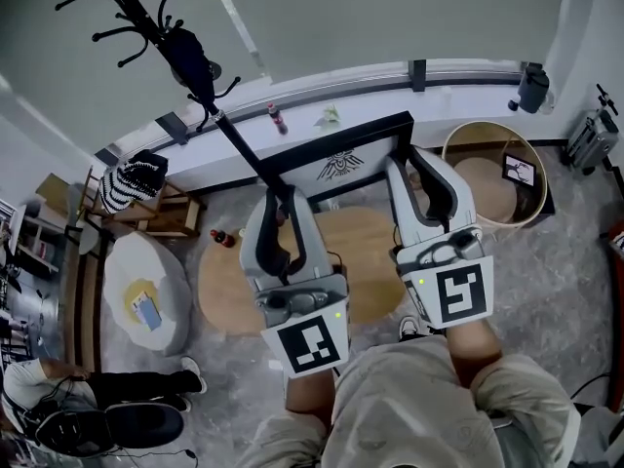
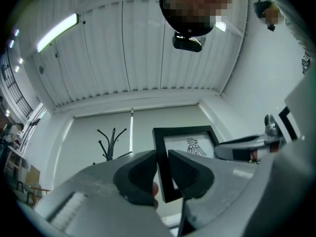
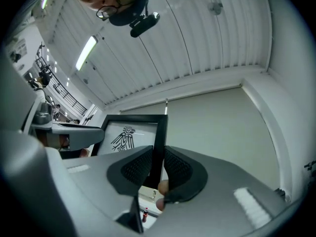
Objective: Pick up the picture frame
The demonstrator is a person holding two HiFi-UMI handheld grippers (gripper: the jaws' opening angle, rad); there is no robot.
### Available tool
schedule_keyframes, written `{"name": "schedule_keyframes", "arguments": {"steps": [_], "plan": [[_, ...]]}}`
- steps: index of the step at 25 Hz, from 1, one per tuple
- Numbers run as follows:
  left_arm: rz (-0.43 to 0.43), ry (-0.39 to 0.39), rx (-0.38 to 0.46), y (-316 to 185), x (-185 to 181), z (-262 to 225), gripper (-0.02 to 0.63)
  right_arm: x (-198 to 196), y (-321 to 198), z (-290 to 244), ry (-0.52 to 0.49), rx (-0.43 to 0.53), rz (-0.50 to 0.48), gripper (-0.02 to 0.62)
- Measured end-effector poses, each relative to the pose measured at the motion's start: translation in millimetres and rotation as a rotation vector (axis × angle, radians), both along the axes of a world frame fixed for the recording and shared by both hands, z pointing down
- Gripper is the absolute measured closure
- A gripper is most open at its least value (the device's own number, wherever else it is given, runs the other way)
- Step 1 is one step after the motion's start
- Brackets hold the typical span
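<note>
we hold the black rectangular picture frame with a bird drawing (image 1: 341, 164) between both grippers, in the upper middle of the head view. it appears lifted off the round wooden surface (image 1: 366, 247) below. the left gripper (image 2: 163, 174) is clamped narrow on the frame's left rail, and the right gripper (image 3: 157, 169) is clamped the same way on its right rail. we judge the pick-up as good as done. the next move calls for even pressure on both rails and level hands, so the frame neither twists nor slips.

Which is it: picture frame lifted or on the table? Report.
Lifted: left gripper and right gripper clamp the picture frame by its sides, bottom corner free above the table.
</note>
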State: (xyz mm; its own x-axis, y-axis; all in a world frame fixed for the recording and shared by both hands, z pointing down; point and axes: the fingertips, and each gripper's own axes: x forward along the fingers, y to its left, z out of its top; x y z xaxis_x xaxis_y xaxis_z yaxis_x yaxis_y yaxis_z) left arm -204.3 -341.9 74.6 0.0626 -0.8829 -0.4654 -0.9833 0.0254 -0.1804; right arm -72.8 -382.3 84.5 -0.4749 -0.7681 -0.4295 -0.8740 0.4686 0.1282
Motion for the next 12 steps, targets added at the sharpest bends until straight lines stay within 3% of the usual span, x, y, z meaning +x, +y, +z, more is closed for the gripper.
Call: {"name": "schedule_keyframes", "arguments": {"steps": [4,12], "plan": [[0.015,0.001,0.045,6.2,3.6,-10.3,0.523,3.9,7.7,-11.6,-0.001,0.047,0.015,0.522],[0.031,-0.005,0.076,10.2,30.7,-15.9,0.523,31.2,11.6,-16.7,-0.03,0.05,0.01,0.523]]}}
